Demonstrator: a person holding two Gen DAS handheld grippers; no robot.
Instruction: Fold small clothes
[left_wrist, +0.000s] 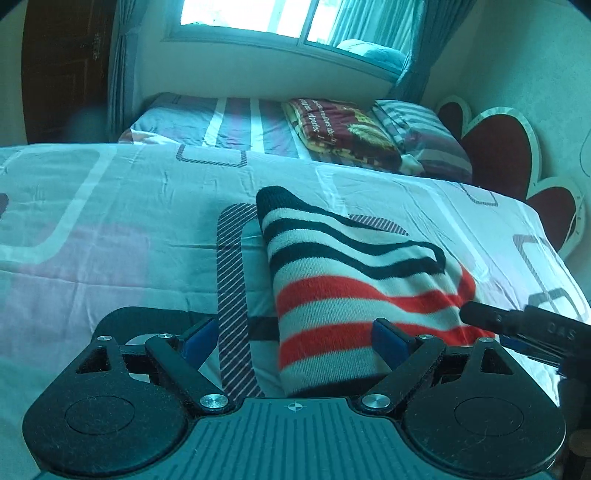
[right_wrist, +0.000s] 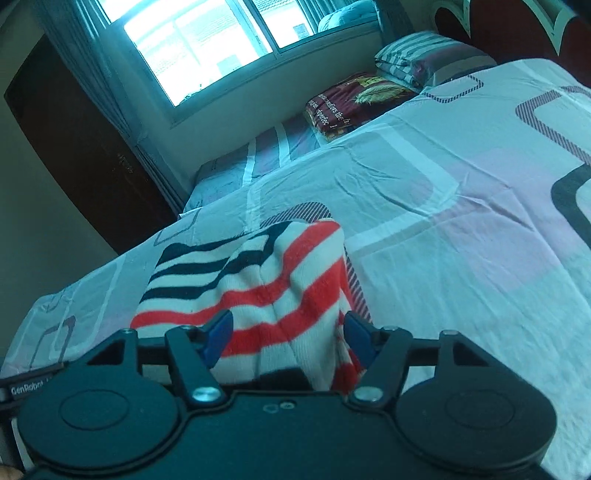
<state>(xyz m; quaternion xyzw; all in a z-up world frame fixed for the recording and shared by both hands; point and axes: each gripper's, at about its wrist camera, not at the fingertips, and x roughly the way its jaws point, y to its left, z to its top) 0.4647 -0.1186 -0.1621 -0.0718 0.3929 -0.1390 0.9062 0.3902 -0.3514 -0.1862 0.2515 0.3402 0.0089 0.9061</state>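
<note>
A bedroom with a bed dressed in a pale patterned bedsheet (left_wrist: 129, 206) fills both views, and everything here is placed by the striped knit garment (left_wrist: 343, 280) that lies on that sheet. Nearest the left wrist camera, the left gripper (left_wrist: 295, 338) stands with its jaws spread wide, its blue pads (left_wrist: 384, 332) set to either side of the garment's near, red-and-white-striped end; the right-hand pad is against the cloth, the other is well off to the garment's left over the sheet, so nothing is clamped. From the garment's right edge the black tip of the right gripper (left_wrist: 476, 314) reaches in and touches the red stripes. In the right wrist view the right gripper (right_wrist: 286, 338) is likewise spread apart, with a bunched, raised fold of the garment (right_wrist: 266, 288) sitting between its blue pads (right_wrist: 218, 332); the cloth meets the pads, but whether they press it I cannot tell. The garment's red stripes lie at its near end and its black stripes at its far end, where the top edge is solid black. Beyond the garment the sheet runs on, marked with rounded rectangles of hatched and dark lines. Farther behind it lie a folded dark red blanket (left_wrist: 343, 129) with printed lettering and, to that blanket's right, a striped pillow (left_wrist: 421, 136). To the garment's far right stands a red headboard (left_wrist: 495, 147) edged in white. Farthest back is a bright window (left_wrist: 255, 18) flanked by curtains (left_wrist: 122, 66), with a dark wooden door (left_wrist: 62, 70) to the far left.
</note>
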